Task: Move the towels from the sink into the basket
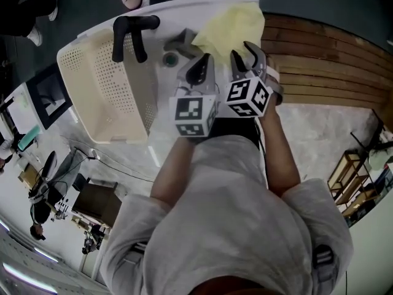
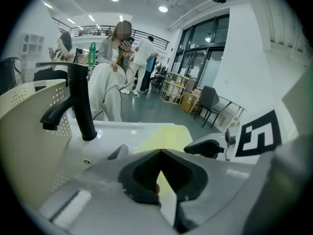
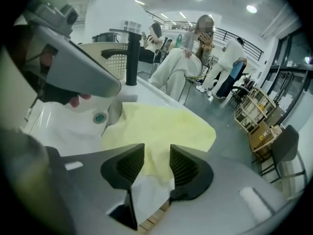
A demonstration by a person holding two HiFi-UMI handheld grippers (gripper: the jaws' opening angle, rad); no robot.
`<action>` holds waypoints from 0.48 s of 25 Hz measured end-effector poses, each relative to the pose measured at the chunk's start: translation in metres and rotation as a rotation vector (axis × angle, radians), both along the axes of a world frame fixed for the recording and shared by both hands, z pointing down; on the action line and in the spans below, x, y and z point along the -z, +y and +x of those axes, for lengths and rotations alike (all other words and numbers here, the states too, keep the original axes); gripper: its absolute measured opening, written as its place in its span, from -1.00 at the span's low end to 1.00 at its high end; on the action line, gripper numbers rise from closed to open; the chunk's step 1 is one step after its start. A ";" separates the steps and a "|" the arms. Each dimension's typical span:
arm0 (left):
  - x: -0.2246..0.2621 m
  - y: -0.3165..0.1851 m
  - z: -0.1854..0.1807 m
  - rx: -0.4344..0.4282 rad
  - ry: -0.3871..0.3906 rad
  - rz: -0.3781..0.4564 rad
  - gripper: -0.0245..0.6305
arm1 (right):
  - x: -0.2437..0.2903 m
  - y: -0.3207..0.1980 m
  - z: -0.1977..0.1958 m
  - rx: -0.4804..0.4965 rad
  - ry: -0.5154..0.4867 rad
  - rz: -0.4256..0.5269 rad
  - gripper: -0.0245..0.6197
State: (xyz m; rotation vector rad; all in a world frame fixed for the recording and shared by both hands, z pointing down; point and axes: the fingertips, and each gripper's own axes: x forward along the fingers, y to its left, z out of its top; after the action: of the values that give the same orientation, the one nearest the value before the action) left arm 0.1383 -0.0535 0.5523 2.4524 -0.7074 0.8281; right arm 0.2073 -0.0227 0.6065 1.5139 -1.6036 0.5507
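The yellow towel (image 1: 230, 26) lies spread over the far right part of the sink (image 1: 184, 5), its outer edge draped past the sink's right rim. A grey piece, seemingly a second cloth (image 1: 180, 42), peeks out from under the towel's left edge, toward the sink's middle. The round drain (image 1: 170, 59) sits just left of it in the sink's floor.

The right gripper (image 1: 241, 49) hangs over the near edge of the towel on the sink's right side. In the right gripper view its jaws stand well apart and the towel (image 3: 161, 126) shows in the gap between them. The ribbed pads (image 3: 182, 166) do not press on the cloth, so the right gripper (image 3: 156, 153) is released and holds nothing.

The left gripper (image 1: 201, 66) is close beside it, over the sink's middle. In the left gripper view its tips meet with nothing caught between them, so the left gripper (image 2: 161, 153) is clenched and empty. The towel (image 2: 161, 138) shows pale yellow beyond it.

The black faucet (image 1: 131, 32) stands at the sink's far left corner. The cream perforated basket (image 1: 92, 85) sits against the sink's left side and has nothing in it. Wooden slats (image 1: 313, 54) run along the sink's right side.
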 end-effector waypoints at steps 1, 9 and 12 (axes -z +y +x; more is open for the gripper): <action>0.000 0.000 -0.001 0.002 -0.001 0.000 -0.86 | -0.002 0.000 0.002 -0.001 0.011 -0.010 -0.41; 0.003 -0.004 -0.010 0.026 0.000 0.011 -0.86 | 0.001 -0.001 0.016 -0.043 0.069 0.014 -0.90; 0.012 -0.006 -0.012 0.033 0.015 0.026 -0.86 | 0.025 -0.005 0.014 -0.060 0.019 0.088 -0.90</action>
State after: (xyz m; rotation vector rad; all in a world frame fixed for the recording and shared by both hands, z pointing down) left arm 0.1260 -0.0591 0.5408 2.4601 -0.7554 0.7916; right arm 0.2210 -0.0276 0.5813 1.6319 -1.5906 0.5027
